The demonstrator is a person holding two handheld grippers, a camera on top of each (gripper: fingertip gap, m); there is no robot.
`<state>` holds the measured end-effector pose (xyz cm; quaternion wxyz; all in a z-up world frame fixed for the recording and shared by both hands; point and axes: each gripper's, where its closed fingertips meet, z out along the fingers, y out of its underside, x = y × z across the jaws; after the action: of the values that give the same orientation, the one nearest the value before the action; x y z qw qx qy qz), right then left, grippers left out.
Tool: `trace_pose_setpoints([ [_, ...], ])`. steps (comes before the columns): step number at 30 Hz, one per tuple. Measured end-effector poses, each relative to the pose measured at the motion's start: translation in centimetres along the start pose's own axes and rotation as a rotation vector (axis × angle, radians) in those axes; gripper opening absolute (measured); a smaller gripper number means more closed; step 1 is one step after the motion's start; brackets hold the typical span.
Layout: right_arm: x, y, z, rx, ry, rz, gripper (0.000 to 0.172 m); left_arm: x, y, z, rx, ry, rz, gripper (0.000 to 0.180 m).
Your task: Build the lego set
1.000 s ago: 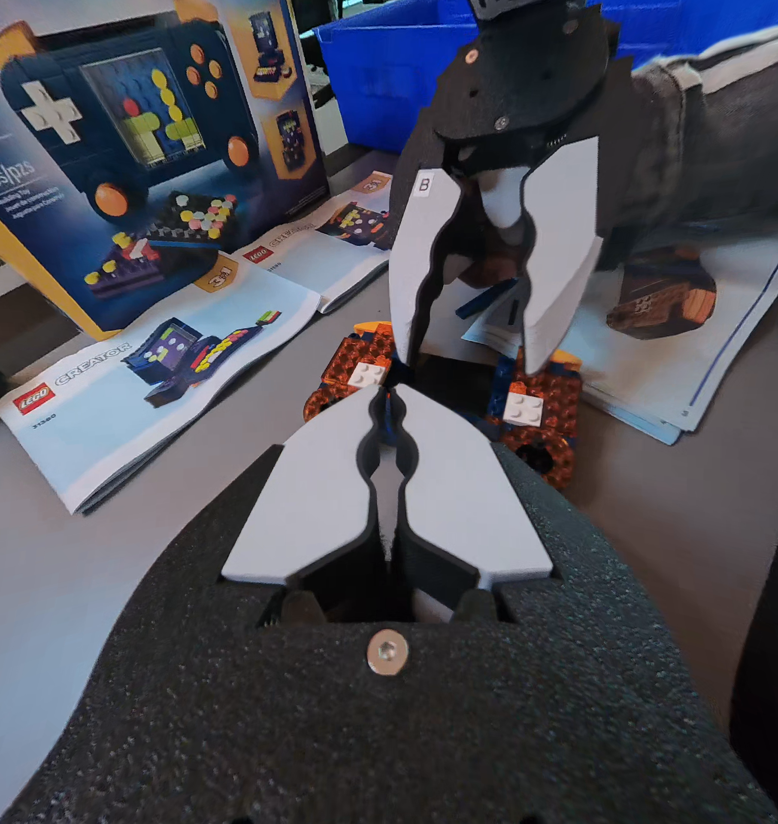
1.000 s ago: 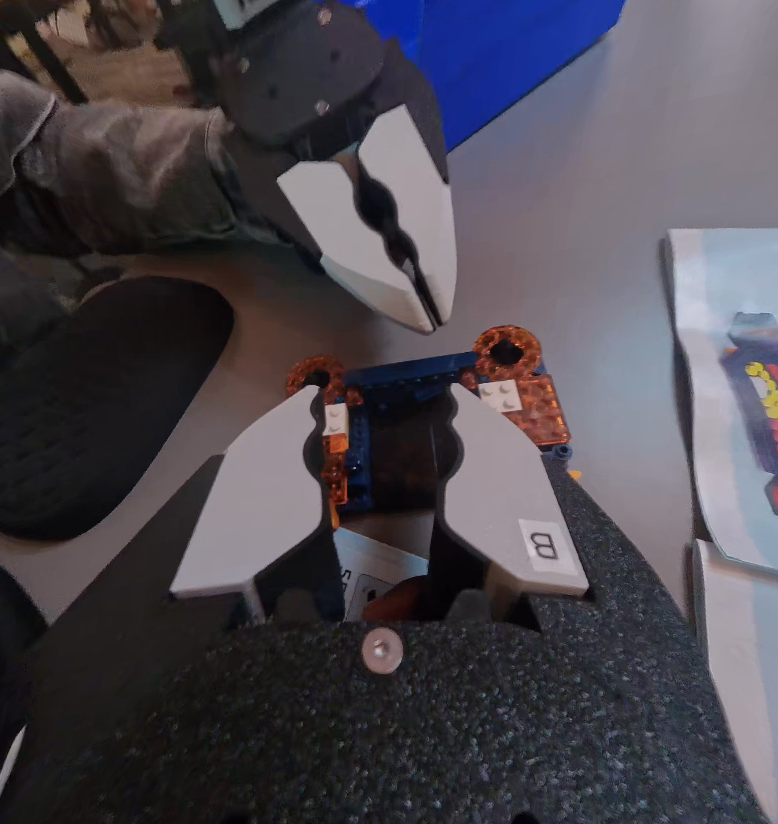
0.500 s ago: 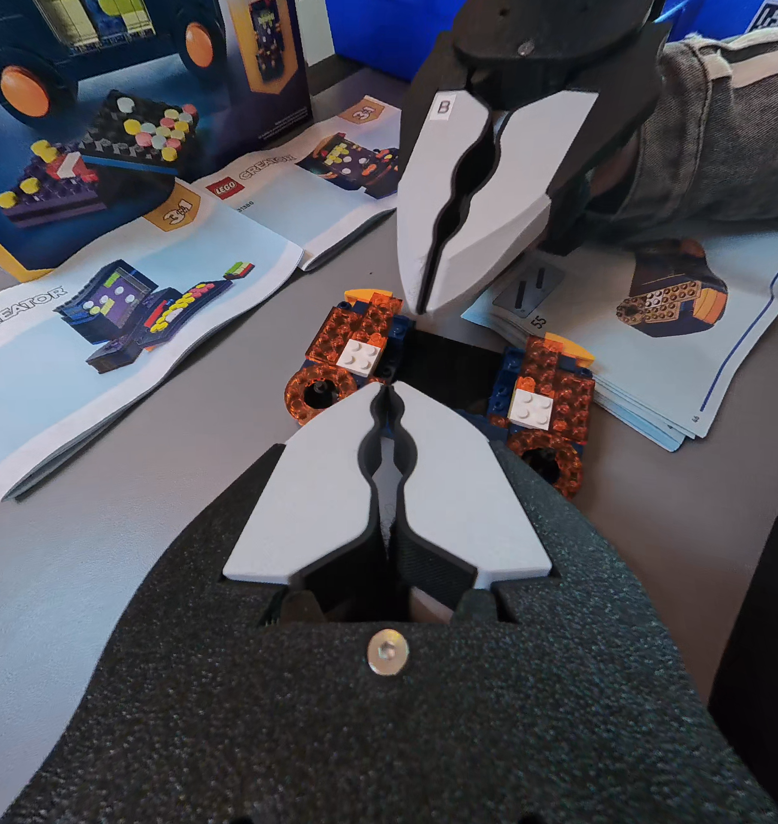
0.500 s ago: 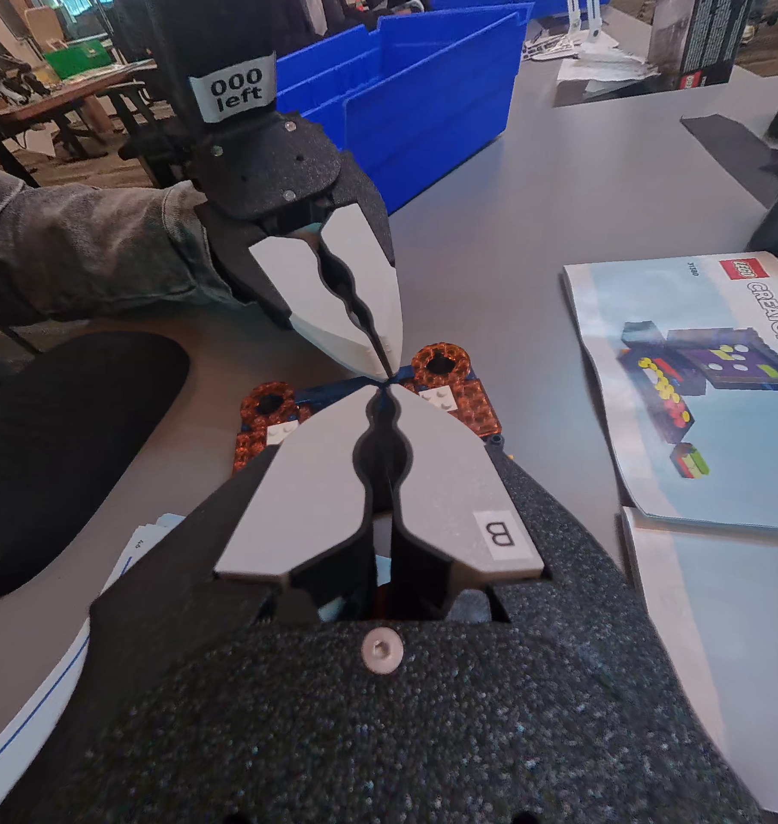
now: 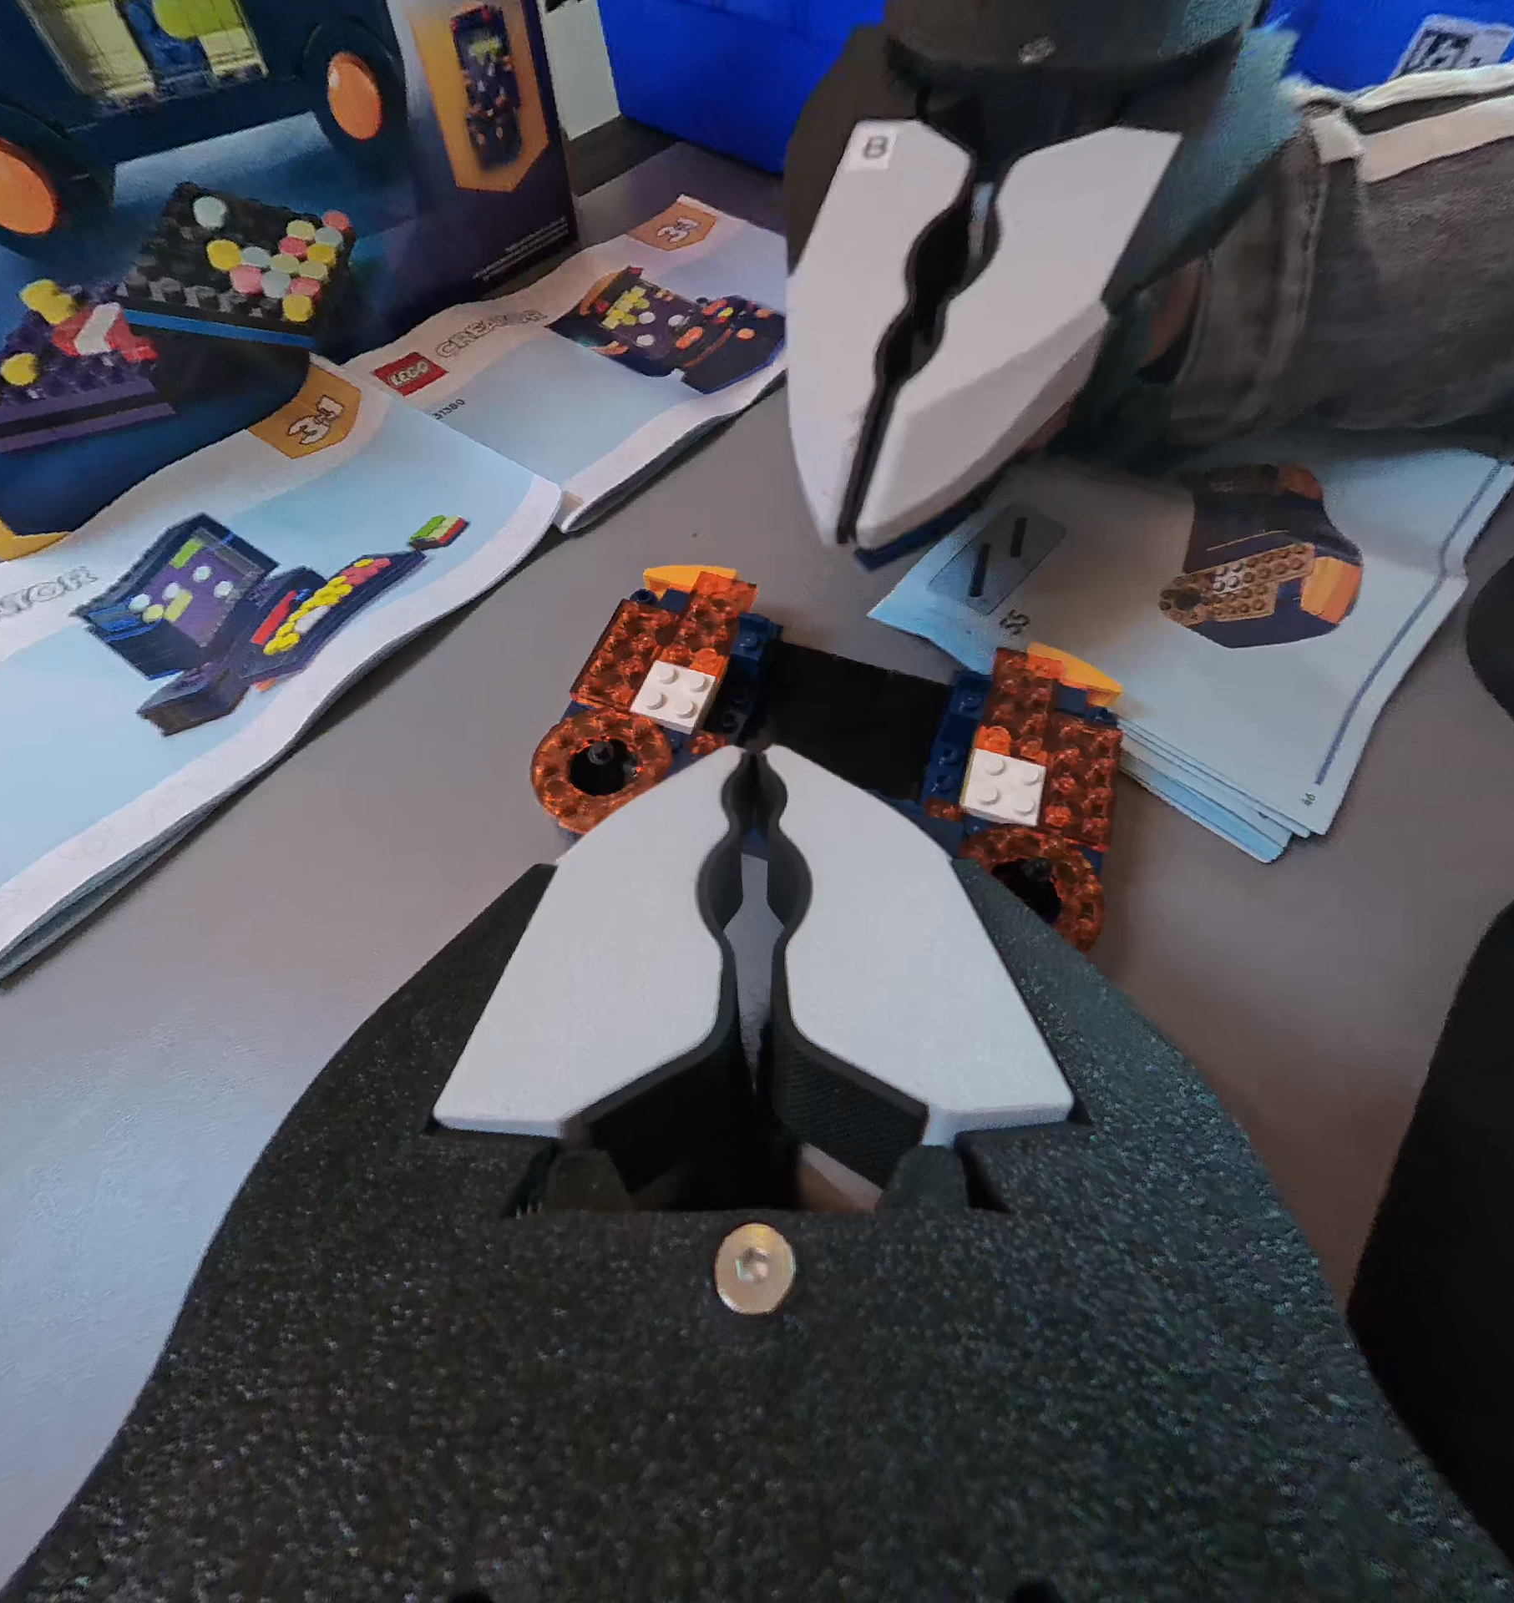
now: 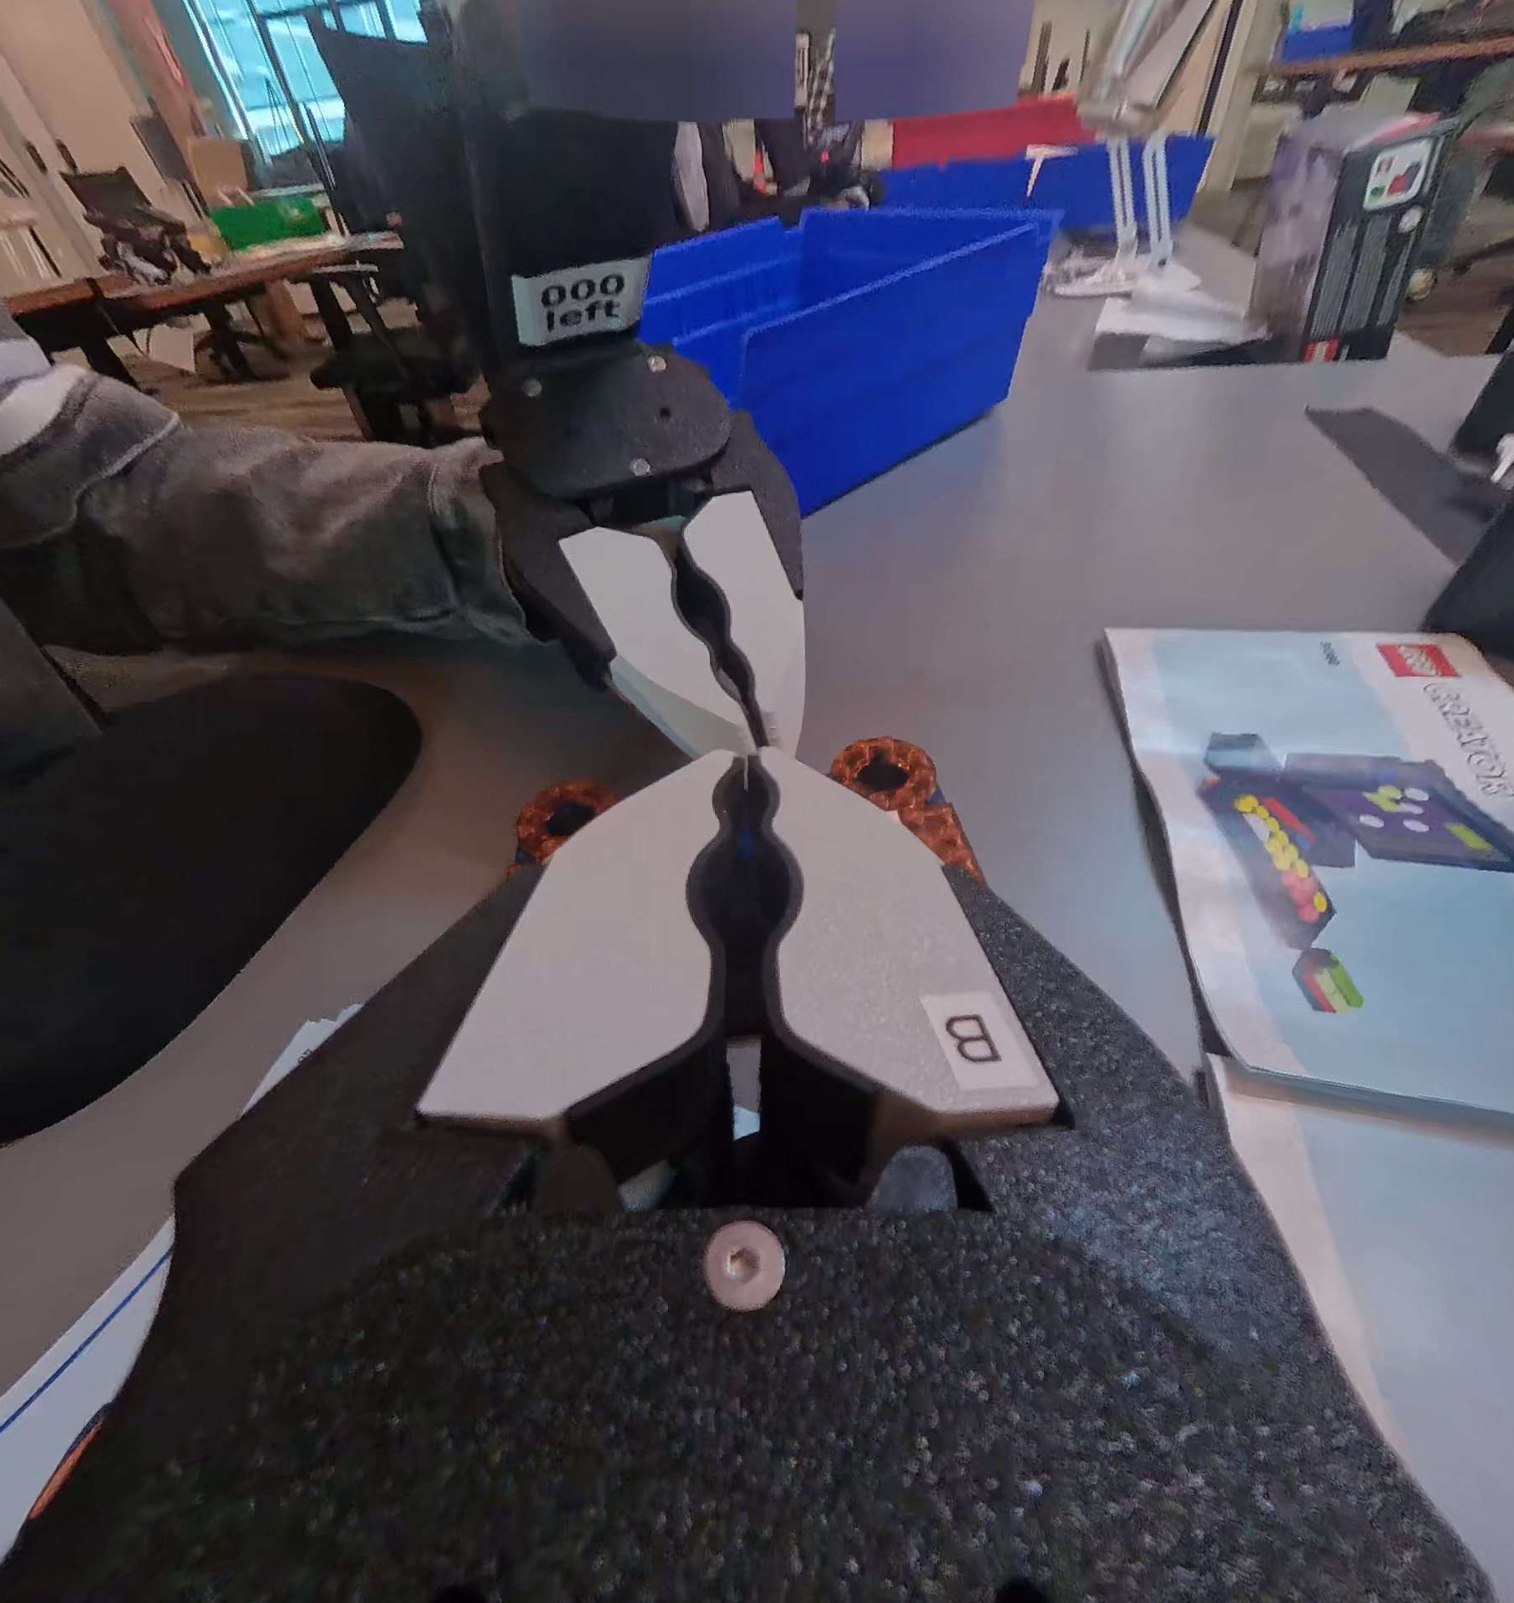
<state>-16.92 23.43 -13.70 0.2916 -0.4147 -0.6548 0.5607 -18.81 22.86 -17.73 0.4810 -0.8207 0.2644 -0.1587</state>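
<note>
A brick model of clear orange and dark blue pieces, with a white square brick on each side, lies flat on the grey table. My left gripper is shut, its tips over the model's near edge; contact is hidden. It also shows in the right wrist view. My right gripper is shut and hangs above the model's far side, over an open booklet. In the left wrist view the right gripper has a thin dark blue piece at its tips.
Two closed booklets and a dark blue set box lie left of the model. Blue bins stand at the back. A grey sleeve reaches in from the right. Another booklet lies right in the right wrist view. My right fingertips sit around 5 cm from my left ones.
My right gripper, open around the model a second ago, has shut and lifted back toward the open booklet. My left gripper stayed shut at the model's near edge.
</note>
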Motion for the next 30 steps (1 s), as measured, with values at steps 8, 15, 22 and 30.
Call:
trace_pose_setpoints([
  [8,0.4,-0.9,-0.9,0.086,-0.002,0.036,0.001,1.2,0.2,-0.2,-0.012,0.055,0.05,0.0],
  [15,0.2,-0.7,-0.8,0.074,-0.012,0.027,0.0,1.1,0.4,-0.1,-0.017,0.014,0.079,0.0],
  [22,0.3,-0.8,-0.8,0.08,-0.002,0.026,0.0,1.2,0.3,-0.2,-0.017,-0.011,0.115,0.0],
  [30,0.6,-1.3,-1.4,0.132,0.001,0.051,0.0,2.3,0.5,-0.6,-0.014,0.042,0.126,0.0],
])
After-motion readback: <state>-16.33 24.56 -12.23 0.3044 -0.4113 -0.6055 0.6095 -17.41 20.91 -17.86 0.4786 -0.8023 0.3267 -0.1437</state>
